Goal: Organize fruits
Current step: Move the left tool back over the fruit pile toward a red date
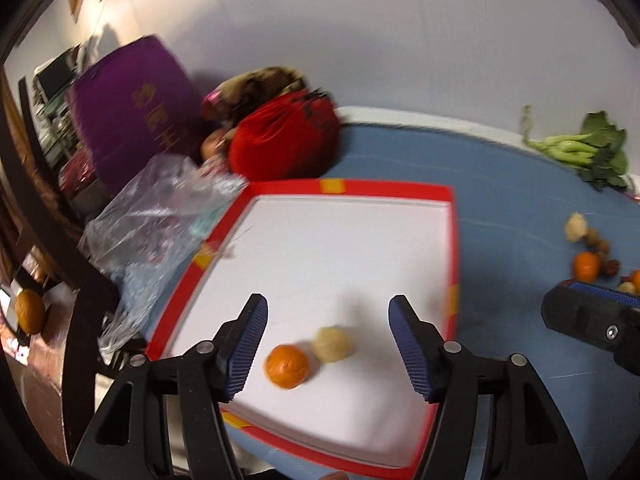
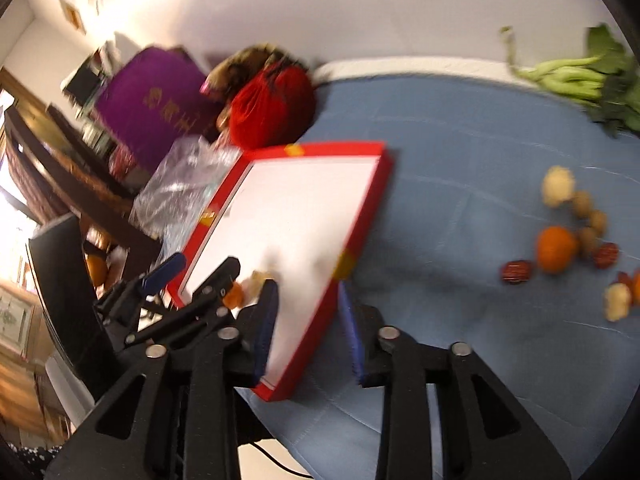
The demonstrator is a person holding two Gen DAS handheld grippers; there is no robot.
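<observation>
Blue cloth at three o'clock of the red-rimmed tray holds a tangerine, dates and nuts unsorted, while one orange and pale fruit lie inside, left gripper and right gripper both unclenched, empty.

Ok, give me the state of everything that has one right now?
Left gripper: open, empty, above the tray.
Right gripper: open, empty, over the tray's edge.
Tray: holds two fruits.
Orange: in tray, loose.
Pale fruit: in tray, beside the orange.
Second orange: on the blue cloth, outside tray.
Greens: on the cloth, far side.
</observation>
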